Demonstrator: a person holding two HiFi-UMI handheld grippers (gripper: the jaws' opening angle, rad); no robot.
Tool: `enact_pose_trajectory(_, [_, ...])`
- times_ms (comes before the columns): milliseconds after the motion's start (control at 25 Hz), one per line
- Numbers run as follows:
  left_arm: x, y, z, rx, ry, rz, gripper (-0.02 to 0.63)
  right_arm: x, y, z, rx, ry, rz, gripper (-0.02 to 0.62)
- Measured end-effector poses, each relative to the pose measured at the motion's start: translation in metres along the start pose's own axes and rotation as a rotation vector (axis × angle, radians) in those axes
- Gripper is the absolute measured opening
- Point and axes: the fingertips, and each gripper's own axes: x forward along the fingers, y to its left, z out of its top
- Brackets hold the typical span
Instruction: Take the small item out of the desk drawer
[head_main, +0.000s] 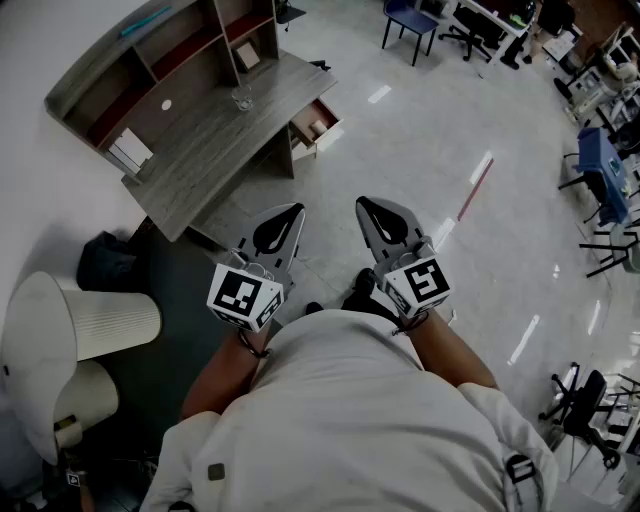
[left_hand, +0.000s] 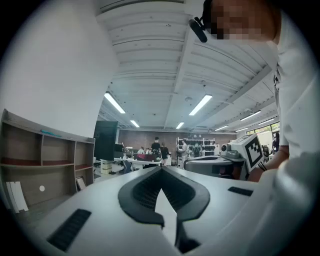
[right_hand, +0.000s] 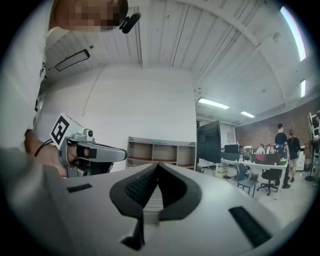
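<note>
In the head view both grippers are in the middle of the frame, side by side and level, well apart from the desk (head_main: 215, 145) in the upper left. The left gripper (head_main: 296, 211) has its jaws pressed together with nothing between them, and so has the right gripper (head_main: 364, 205). The drawer (head_main: 305, 118) at the right end of the desk stands open. A small pale item (head_main: 318, 127) lies inside it. A glass (head_main: 242, 98) stands on the desk top.
</note>
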Motion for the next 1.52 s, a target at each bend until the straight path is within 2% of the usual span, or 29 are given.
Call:
enact_pose_trajectory(480, [0.005,0.002,-0.007,-0.005,0.005,0.017,0.014,-0.001,-0.007,-0.007,0.013,0.003,0.001,0.021])
enact_pose_trajectory(880, [0.042,0.000,-0.016,-0.016,0.030,0.046,0.014,0.000,-0.053,-0.022,0.074,0.018,-0.008,0.021])
enact_pose_trajectory(1160, [0.101,-0.002,-0.023,-0.015,0.050,0.057,0.014,0.003,-0.111,-0.034,0.101,0.012,0.003,0.021])
enact_pose_trajectory(1520, [0.212,-0.013,-0.024,-0.004,0.061,0.071,0.014,0.004,-0.220,-0.045,0.111,0.014,0.041,0.021])
